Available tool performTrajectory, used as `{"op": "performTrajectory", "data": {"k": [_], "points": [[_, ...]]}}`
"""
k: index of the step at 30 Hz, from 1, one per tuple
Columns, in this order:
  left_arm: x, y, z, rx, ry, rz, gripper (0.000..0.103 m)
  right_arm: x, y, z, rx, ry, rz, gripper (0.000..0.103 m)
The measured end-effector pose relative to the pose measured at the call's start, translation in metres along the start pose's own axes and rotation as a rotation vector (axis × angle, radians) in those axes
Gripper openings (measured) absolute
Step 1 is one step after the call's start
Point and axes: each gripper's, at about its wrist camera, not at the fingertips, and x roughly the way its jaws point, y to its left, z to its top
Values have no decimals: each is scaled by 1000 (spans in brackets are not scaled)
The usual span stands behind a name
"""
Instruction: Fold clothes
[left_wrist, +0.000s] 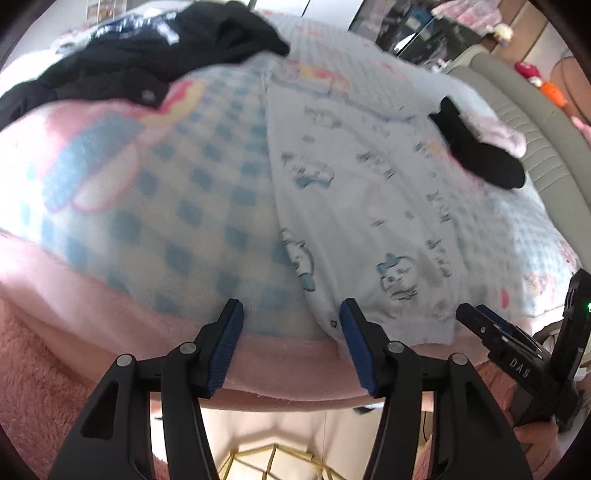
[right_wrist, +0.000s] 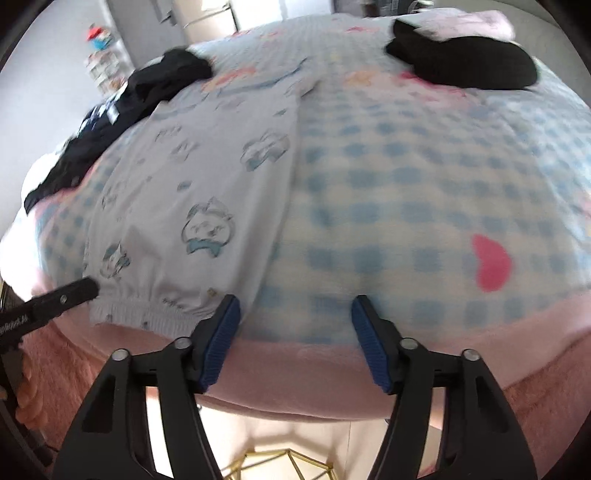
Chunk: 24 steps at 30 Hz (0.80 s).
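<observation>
Pale blue pyjama trousers (left_wrist: 369, 184) with cat prints lie flat and lengthwise on the bed, their gathered cuff (left_wrist: 406, 325) at the near edge. My left gripper (left_wrist: 291, 308) stands open at that edge, its right fingertip over the cuff's left corner, with blanket between the pads. In the right wrist view the trousers (right_wrist: 207, 184) lie to the left. My right gripper (right_wrist: 295, 302) is open too, its left fingertip beside the cuff's (right_wrist: 147, 306) right corner. Each gripper shows in the other's view: the right gripper (left_wrist: 476, 317), the left gripper (right_wrist: 85, 288). Neither holds cloth.
The bed carries a blue-checked blanket (left_wrist: 184, 184) with a pink border. A black jacket (left_wrist: 147, 55) is heaped at the far left. A folded black garment (right_wrist: 465, 62) lies far right by a pink item. A grey padded bed frame (left_wrist: 535, 122) runs along the right.
</observation>
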Motion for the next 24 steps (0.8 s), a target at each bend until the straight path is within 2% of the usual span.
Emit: {"op": "performTrajectory", "data": {"k": [6,12,15,20,23,24], "points": [[-4,-38,20,118,-70,2,56,-2,14,10,-16,-7,-9,62],[24,-59,39,203,-29,34,57,4,16,5,-27,32,-16,62],[45,-59,35,202,24,93,57,6,14,5,-16,45,-16,62],[44,-52,20,201,42,105,58,-1,12,11,-14,9,-30,62],[39,-47,18,193,54,79,58,0,17,24,-35,-2,-18,62],[36,-46,22,190,36,67,58,1,22,30,-59,-3,-18,62]]}}
